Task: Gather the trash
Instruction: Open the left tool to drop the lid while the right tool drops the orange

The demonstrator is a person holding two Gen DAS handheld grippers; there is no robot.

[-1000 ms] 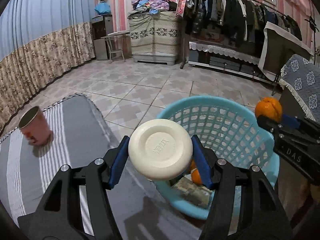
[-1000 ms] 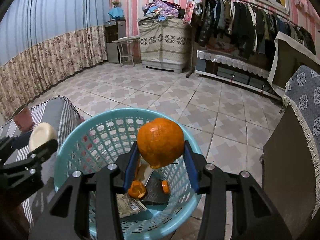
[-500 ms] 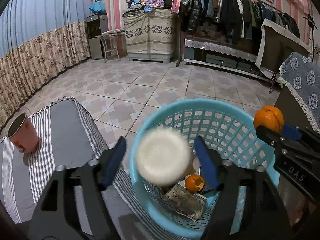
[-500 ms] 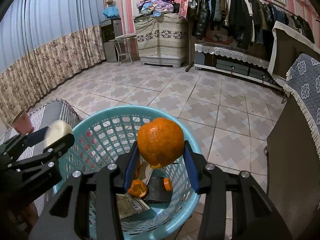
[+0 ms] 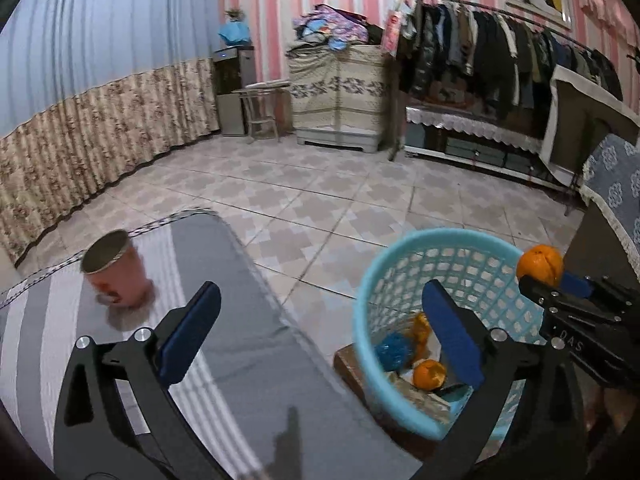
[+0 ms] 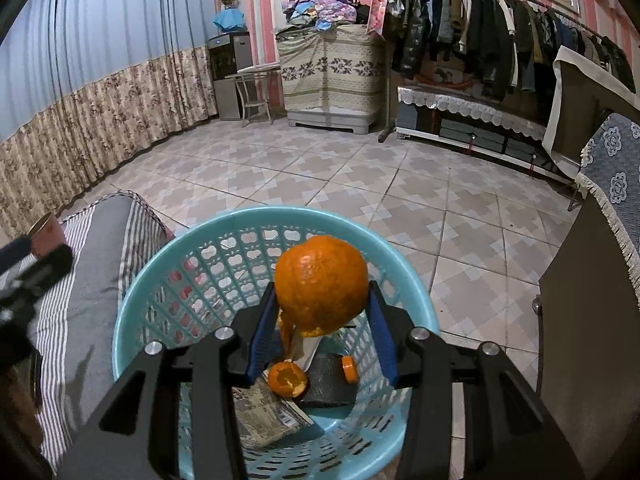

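Observation:
A light blue plastic basket (image 5: 400, 256) (image 6: 168, 280) stands on the floor beside a grey striped table (image 5: 224, 352). Orange peels (image 6: 287, 379), a wrapper (image 6: 260, 412) and a blue ball (image 5: 393, 351) lie in it. My left gripper (image 5: 320, 336) is open and empty, over the table edge and the basket's left rim. My right gripper (image 6: 322, 320) is shut on an orange peel (image 6: 322, 284) and holds it above the basket; it also shows in the left wrist view (image 5: 540, 266). A pink cup (image 5: 116, 274) stands on the table.
A dark cabinet (image 6: 584, 320) with a blue lace cloth (image 6: 616, 168) stands right of the basket. Tiled floor (image 6: 360, 176) stretches ahead to a clothes rack (image 6: 500, 32) and a covered cabinet (image 6: 328, 76). A curtain (image 5: 80, 128) runs along the left.
My left gripper opened and let go of the white round lid, which is gone from view. It then swung left toward the table. My right gripper kept holding the orange peel over the basket.

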